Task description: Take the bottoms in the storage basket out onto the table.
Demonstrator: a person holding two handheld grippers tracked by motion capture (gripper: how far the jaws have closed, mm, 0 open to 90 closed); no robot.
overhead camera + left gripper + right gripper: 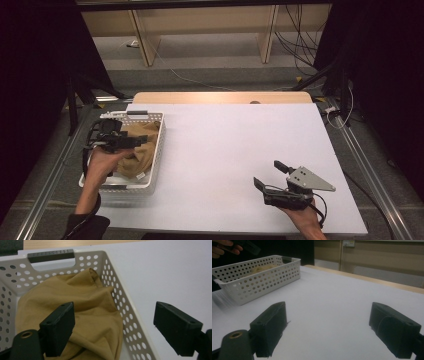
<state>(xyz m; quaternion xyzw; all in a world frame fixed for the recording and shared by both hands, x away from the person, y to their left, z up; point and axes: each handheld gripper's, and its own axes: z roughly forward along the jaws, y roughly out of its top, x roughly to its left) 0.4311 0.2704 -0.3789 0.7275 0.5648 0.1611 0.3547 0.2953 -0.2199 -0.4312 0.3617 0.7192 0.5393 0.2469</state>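
Left gripper (113, 330) gapes over basket rim (130, 322) — right gripper (334, 330) gapes too.

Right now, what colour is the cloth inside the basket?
Mustard brown, plain with no pattern. The cloth shows best in the left gripper view, lying in the white basket.

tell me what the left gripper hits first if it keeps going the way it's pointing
Most likely the tan cloth in the white basket. The left gripper is open, one jaw over the cloth and the other out past the basket's side wall, so that wall might catch it too.
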